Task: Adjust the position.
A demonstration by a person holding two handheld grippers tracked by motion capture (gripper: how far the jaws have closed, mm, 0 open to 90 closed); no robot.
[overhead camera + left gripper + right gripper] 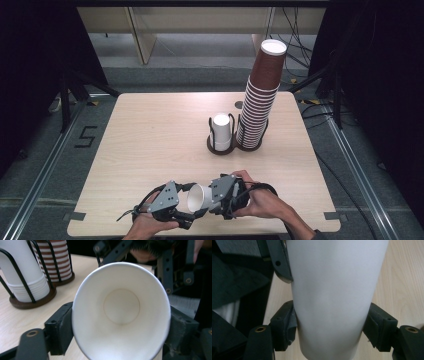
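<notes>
A white paper cup [199, 199] lies on its side just above the table's front edge, held between my two grippers. Its open mouth [121, 306] faces the left gripper view. My left gripper [191, 214] is shut on the cup near its rim, with one pad [62, 327] on each side of the mouth. My right gripper [216, 196] comes from the right and is shut on the cup's body [334, 290], its pads [287, 325] pressing both sides. A hand holds each gripper.
A dark wire holder with a short stack of white cups [221, 132] stands at the table's middle right. Beside it rises a tall, leaning stack of brown cups [260, 100]. The wooden table [150, 135] is bare on its left half.
</notes>
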